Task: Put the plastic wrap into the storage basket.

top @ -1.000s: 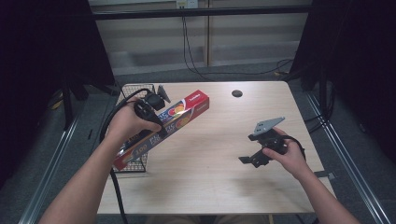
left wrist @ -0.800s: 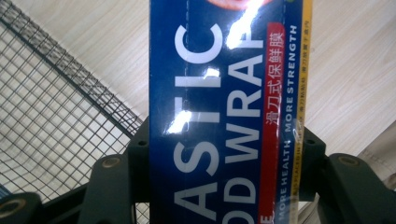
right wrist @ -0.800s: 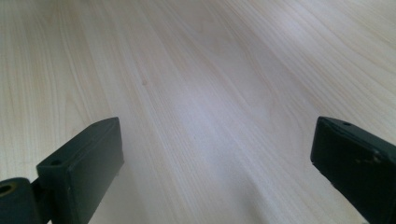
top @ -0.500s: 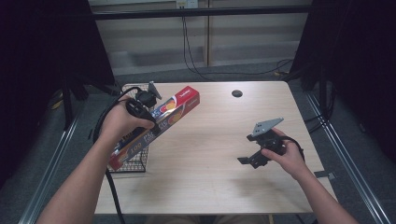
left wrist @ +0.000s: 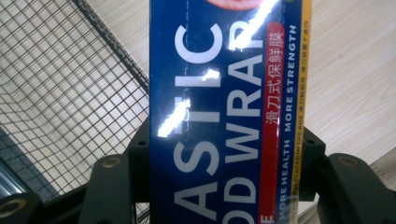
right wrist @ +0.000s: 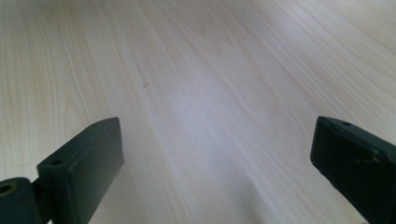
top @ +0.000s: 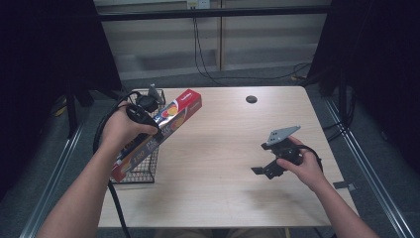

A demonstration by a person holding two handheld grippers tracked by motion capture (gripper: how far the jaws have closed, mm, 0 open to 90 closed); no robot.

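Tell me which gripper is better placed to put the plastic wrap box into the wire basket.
Left. The left gripper already clamps the plastic wrap box above the wire basket; the right gripper is open, far across the table.

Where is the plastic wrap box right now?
In the high view the plastic wrap box is at the table's left, clamped in the left gripper and slanting over the wire basket.

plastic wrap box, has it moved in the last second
Yes. The plastic wrap box, clamped in the left gripper, has slid toward the table's left edge, further over the wire basket, away from the dark spot.
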